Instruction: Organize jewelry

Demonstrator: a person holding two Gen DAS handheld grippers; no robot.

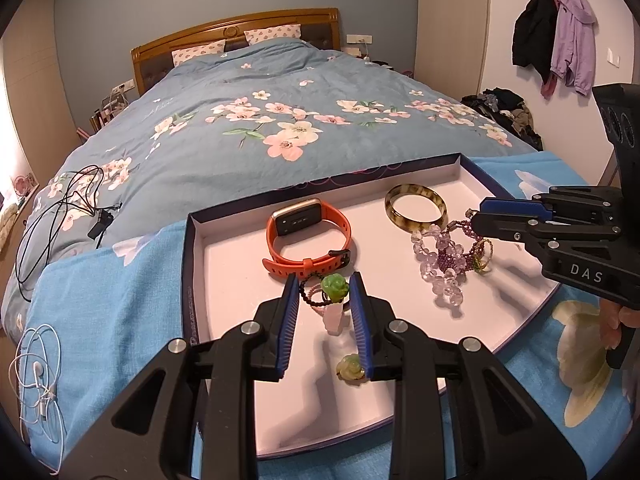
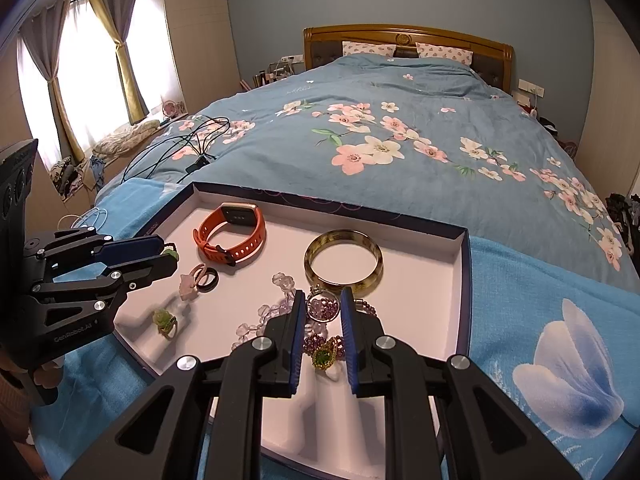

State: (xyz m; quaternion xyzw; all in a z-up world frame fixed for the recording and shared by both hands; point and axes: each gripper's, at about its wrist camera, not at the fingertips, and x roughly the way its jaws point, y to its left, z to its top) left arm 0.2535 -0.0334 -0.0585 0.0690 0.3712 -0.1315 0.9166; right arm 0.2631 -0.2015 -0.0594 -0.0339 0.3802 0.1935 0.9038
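A shallow white-lined tray [image 1: 224, 264] lies on the bed. My left gripper [image 1: 323, 280] is shut on a black-beaded ring with a green rose [image 1: 335, 287], which it holds at its tips just over the tray. Below it lie a pink crystal [image 1: 334, 318] and a pale green flower ring [image 1: 351, 366]. My right gripper [image 2: 322, 294] is shut on a round glass locket [image 2: 323, 308] filled with purple beads; a gold ring with a green stone [image 2: 322, 356] lies under it. An orange watch [image 1: 308, 236], a mottled bangle [image 1: 416, 208] and clear bead strands [image 1: 438, 256] rest in the tray.
The tray sits on a blue flowered towel [image 1: 108, 292] over a floral quilt. A black cable [image 1: 60, 208] and white earphones [image 1: 36, 368] lie to the left. Two small rings [image 2: 204, 276] sit near the watch. A hand [image 1: 616, 320] holds the right gripper's handle.
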